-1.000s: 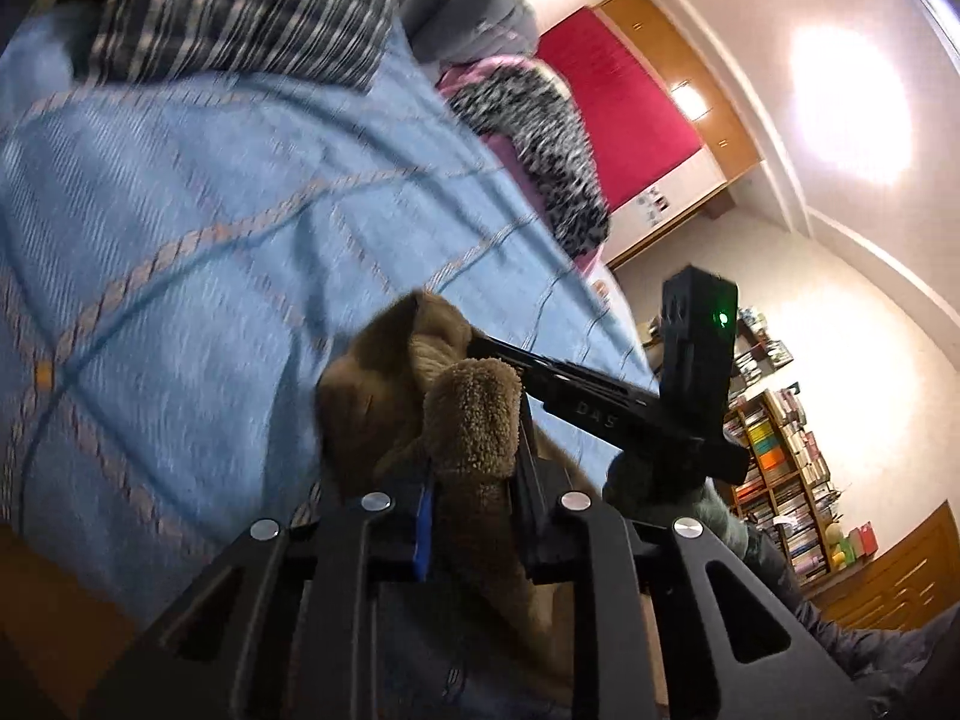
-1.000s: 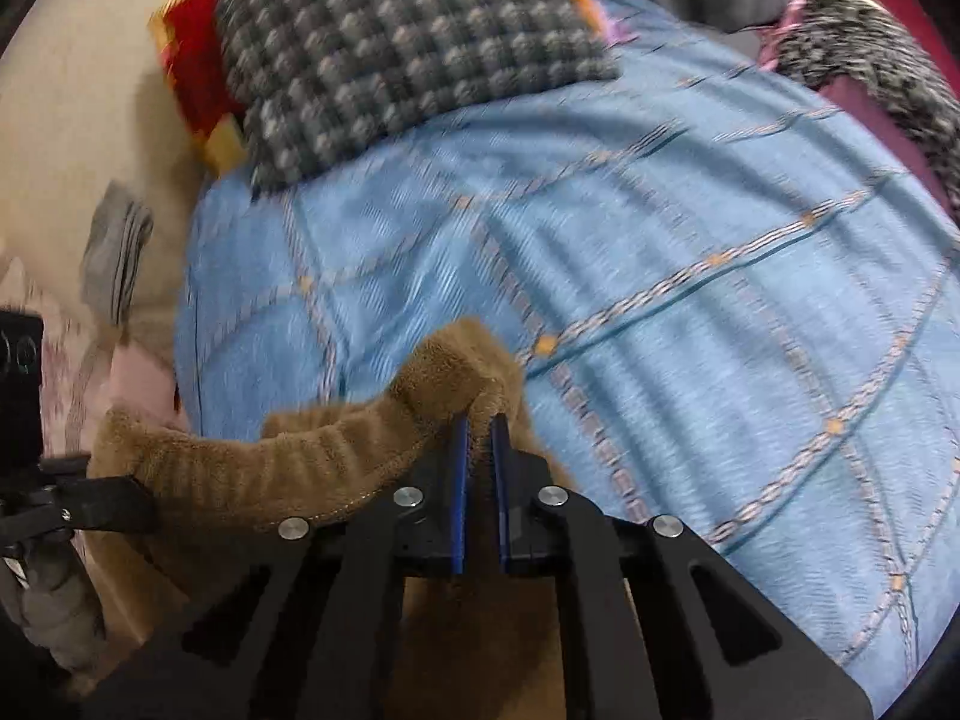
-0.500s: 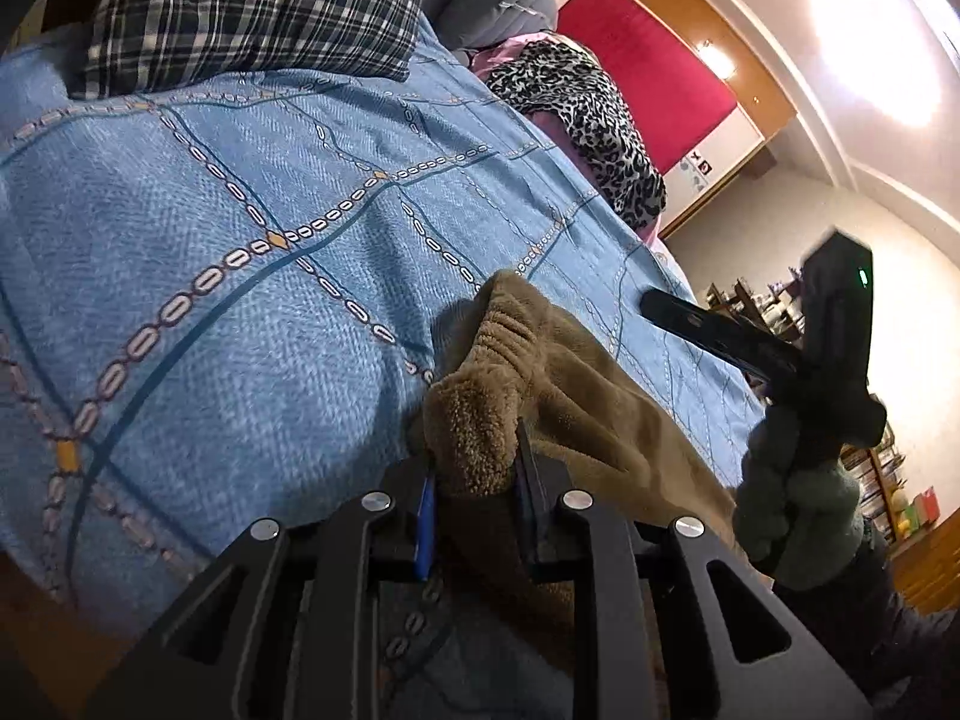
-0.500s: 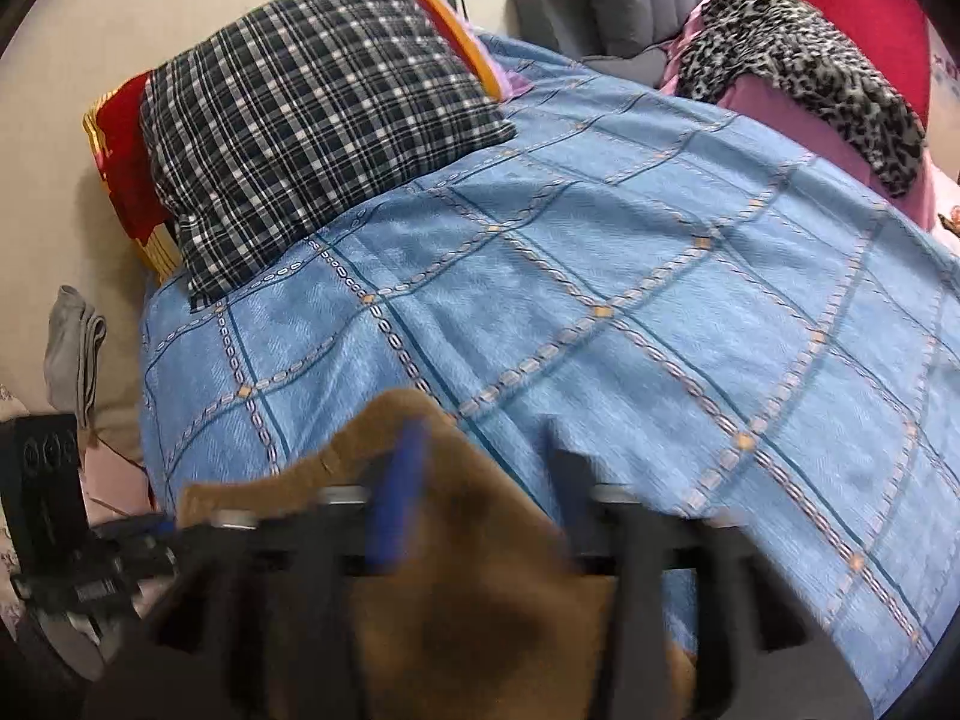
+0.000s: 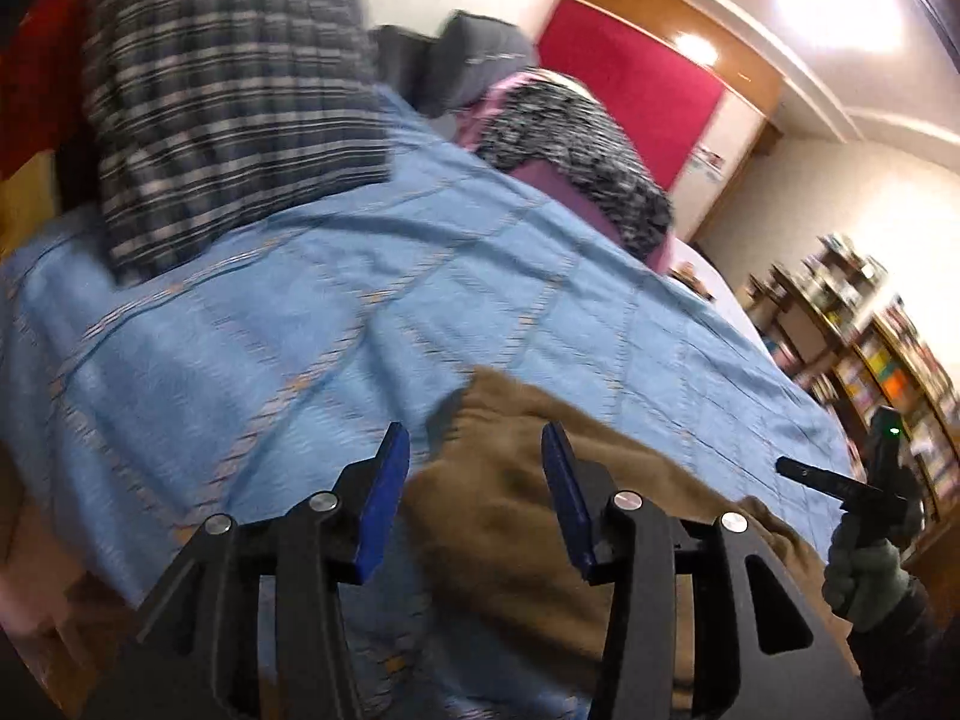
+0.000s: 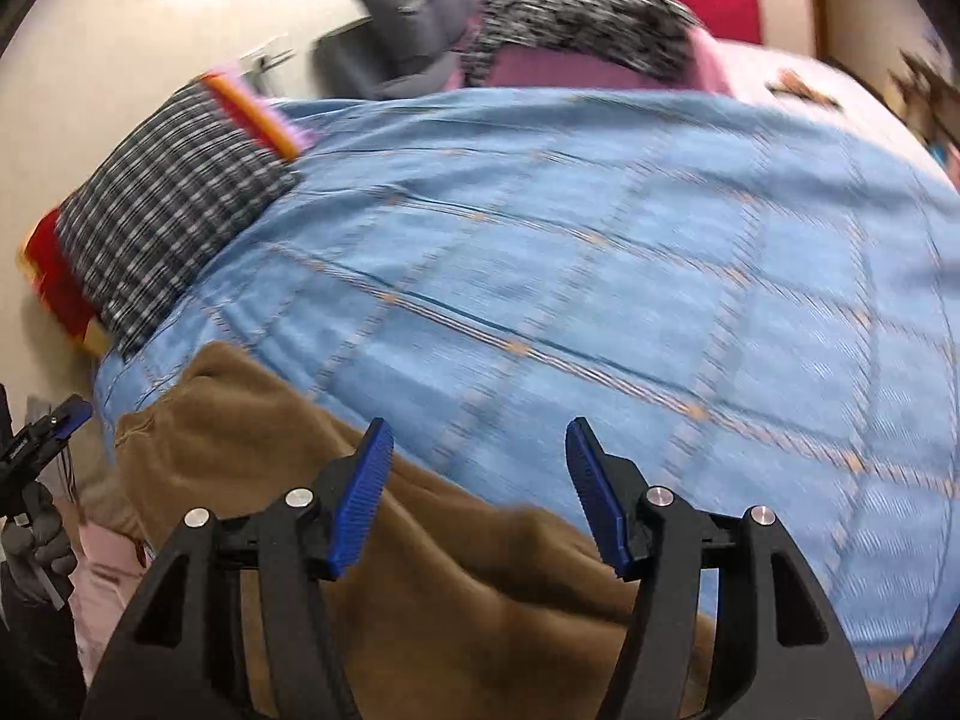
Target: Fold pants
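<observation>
Both black grippers with blue pads are open and hold nothing: the left gripper (image 5: pixel 475 501), whose jaws have just been opening, and the right gripper (image 6: pixel 480 489), too. One pair of soft brown fleece pants (image 6: pixel 288 462) lies let go on the blue patterned bedspread (image 6: pixel 600 276), near its front edge. I think one fold is laid down; more folds and smoothing may be left. One checked pillow (image 5: pixel 222 120) sits behind.
</observation>
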Available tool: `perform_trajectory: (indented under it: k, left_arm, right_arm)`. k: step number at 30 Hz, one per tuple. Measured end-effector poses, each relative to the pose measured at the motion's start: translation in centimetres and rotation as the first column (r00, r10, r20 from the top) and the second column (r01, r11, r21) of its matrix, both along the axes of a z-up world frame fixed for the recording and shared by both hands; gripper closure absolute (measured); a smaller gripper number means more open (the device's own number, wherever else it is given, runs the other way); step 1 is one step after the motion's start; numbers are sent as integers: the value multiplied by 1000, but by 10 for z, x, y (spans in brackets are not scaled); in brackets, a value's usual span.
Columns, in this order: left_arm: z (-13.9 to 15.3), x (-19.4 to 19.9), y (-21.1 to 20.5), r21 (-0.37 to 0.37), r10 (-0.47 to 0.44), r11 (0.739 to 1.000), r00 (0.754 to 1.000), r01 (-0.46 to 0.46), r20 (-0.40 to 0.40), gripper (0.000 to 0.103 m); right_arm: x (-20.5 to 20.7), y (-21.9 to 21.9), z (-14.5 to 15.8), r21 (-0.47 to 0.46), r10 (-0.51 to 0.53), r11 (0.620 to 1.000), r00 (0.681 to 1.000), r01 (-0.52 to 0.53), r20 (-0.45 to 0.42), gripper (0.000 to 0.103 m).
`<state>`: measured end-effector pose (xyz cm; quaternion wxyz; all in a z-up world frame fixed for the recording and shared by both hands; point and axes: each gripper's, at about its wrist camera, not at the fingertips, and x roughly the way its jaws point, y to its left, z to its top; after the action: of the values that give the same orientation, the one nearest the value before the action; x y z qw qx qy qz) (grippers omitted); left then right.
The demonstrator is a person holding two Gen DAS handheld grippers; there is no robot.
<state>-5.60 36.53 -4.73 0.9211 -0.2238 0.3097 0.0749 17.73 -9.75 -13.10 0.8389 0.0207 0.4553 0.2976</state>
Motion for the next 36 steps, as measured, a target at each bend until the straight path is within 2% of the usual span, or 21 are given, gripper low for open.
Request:
perform_trajectory:
  k: [3,5,7,9,11,12,13,15,17,19,21,23,26,27,28,31,34,36]
  left_arm:
    - [-2,32,-26,1,-87,996,996,87,4,57]
    - [-9,54,-40,-16,-137,990,991,137,1,57]
    - [-19,74,-49,-39,-166,985,986,166,-16,57]
    - [-33,90,-55,-68,-187,980,982,185,-34,57]
    - [-49,100,-58,-89,-195,978,978,189,-68,57]
    - [-54,101,-58,-91,-192,979,978,184,-83,57]
    - [-64,100,-57,-84,-177,982,977,168,-116,57]
    - [-74,94,-55,-75,-166,985,975,157,-145,58]
    - [-79,78,-54,-35,-169,986,973,165,-158,60]
    - [-82,63,-53,-7,-174,984,971,176,-163,63]
    - [-85,54,-46,3,-171,985,974,173,-149,66]
    - [-86,53,-39,5,-147,989,978,149,-151,70]
    - [-86,55,-31,17,-130,991,978,134,-164,78]
    - [-86,55,-30,23,-130,990,977,136,-169,79]
    - [-86,56,-29,31,-125,991,977,132,-174,79]
    - [-81,59,-31,58,-100,992,976,113,-194,78]
    - [-71,61,-39,55,-91,993,979,102,-182,68]
    - [-62,61,-48,75,-89,992,984,102,-153,50]
  right_arm:
    - [-2,-17,-12,25,4,1000,998,-2,-57,41]
    - [-6,-16,-19,37,45,998,996,-42,-75,41]
    - [-8,-5,-26,6,88,996,993,-88,-75,41]
    - [-6,6,-40,-66,110,991,991,-115,-80,41]
    - [-4,13,-50,-96,123,986,987,-133,-103,54]
    - [-4,15,-55,-96,135,984,983,-147,-127,73]
    - [-6,16,-55,-100,131,985,983,-144,-125,83]
    - [-11,10,-45,-69,111,991,989,-118,-94,89]
    - [-13,3,-29,-38,73,996,996,-75,-41,91]
    - [-14,1,-17,-45,31,999,999,-30,25,94]
    - [-9,5,-22,-63,7,998,999,-5,37,94]
    - [2,9,-41,-73,-1,997,1000,0,-10,94]
    - [7,6,-59,-80,-27,996,999,25,-30,93]
    - [5,1,-58,-62,-37,997,999,35,-30,85]
    - [2,-6,-52,-49,-59,997,998,58,-20,70]
    - [-20,-20,-25,-24,-66,997,995,68,71,49]
    - [-55,-27,-4,1,-28,1000,992,28,122,46]
    - [-77,-25,-1,31,11,999,995,-14,97,45]
